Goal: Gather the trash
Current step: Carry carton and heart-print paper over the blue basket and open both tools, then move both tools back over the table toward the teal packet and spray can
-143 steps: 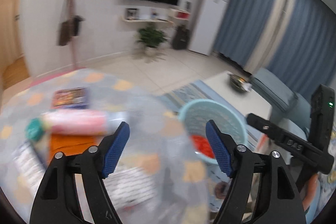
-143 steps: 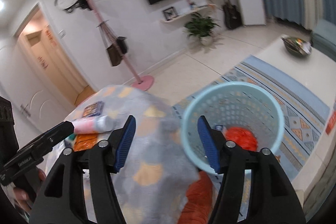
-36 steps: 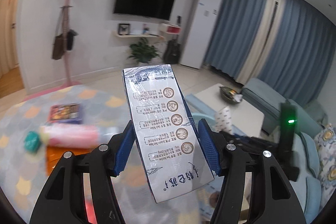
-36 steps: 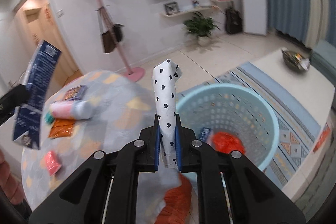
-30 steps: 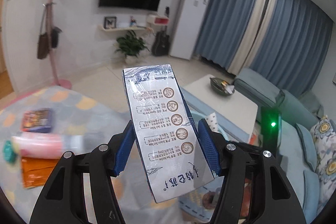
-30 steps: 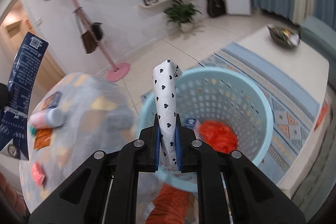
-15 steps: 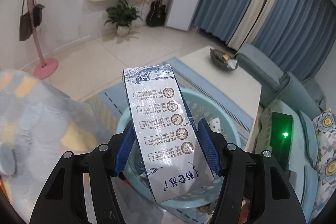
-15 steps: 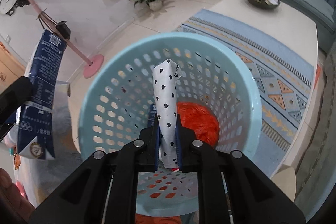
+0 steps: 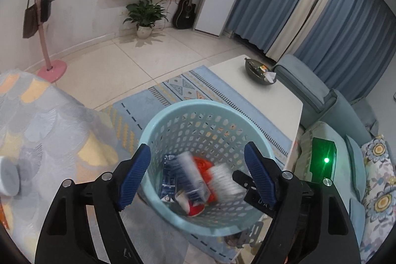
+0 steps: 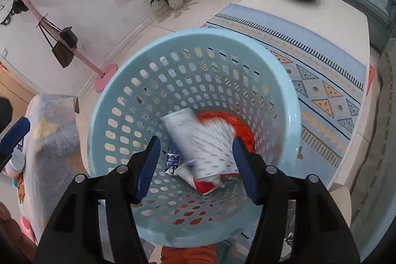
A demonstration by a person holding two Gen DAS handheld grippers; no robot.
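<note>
A pale blue perforated basket (image 9: 210, 102) (image 10: 198, 32) stands on the floor right below both grippers. My left gripper (image 9: 196, 152) hangs over it, its jaws opening, with nothing pressed between the pads. A blue-and-white carton (image 9: 190, 177) (image 10: 177, 125) is blurred as it drops inside. My right gripper (image 10: 196, 144) is also above the basket, its jaws opening. The white paper cup with black hearts (image 10: 214, 150) (image 9: 222, 180) is falling free below it. An orange bag (image 10: 238, 121) lies at the basket's bottom.
A table under a grey-and-yellow cloth (image 9: 49, 120) borders the basket on the left, with a bottle (image 10: 16, 161) and small packets on it. A white coffee table (image 9: 259, 100), a patterned rug (image 10: 321, 61) and a blue sofa (image 9: 319, 93) lie beyond.
Both grippers came down over the basket and opened. The carton has left the left gripper and the heart-print cup has left the right one; both are now dropping into the basket.
</note>
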